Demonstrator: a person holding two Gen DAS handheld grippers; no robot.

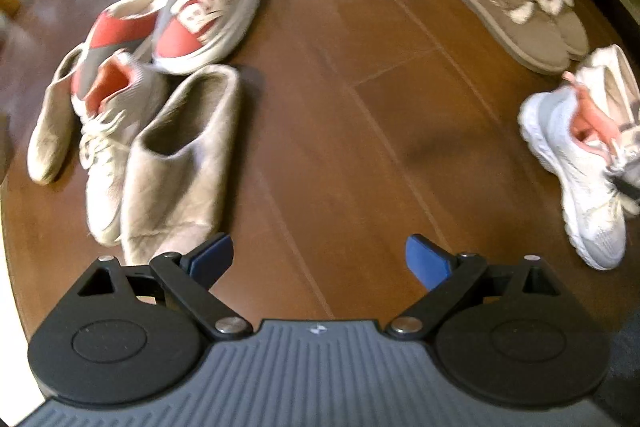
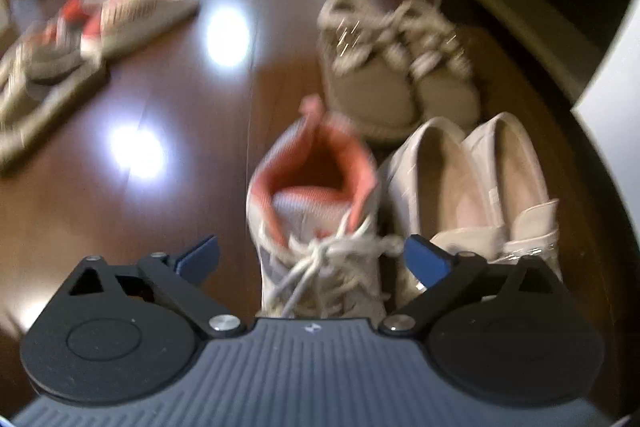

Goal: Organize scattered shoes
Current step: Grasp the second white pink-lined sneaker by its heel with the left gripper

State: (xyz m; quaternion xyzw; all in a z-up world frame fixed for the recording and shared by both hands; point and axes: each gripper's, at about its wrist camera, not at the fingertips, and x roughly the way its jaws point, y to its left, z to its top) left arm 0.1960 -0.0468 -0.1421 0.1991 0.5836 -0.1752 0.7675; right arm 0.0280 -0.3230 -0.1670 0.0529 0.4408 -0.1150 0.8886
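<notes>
Nearest to the right wrist camera is the right gripper (image 2: 312, 259), jaws wide, nothing pressed between them. The white sneaker with pink lining (image 2: 316, 219) stands on the wooden floor (image 2: 140, 99) right under it, touching the pair of cream flats (image 2: 480, 179) at 3 o'clock; the fuzzy tan pair (image 2: 400, 67) waits at 12 o'clock.

The left gripper (image 1: 320, 259) is also wide and empty. At its 10 o'clock is the messy pile — a grey slipper (image 1: 180, 155), the matching sneaker (image 1: 112, 131), two red-and-white slippers (image 1: 212, 11).

I judge the sneaker is placed; to do this well, lift straight away from the laces, then fetch its mate by the heel collar.
</notes>
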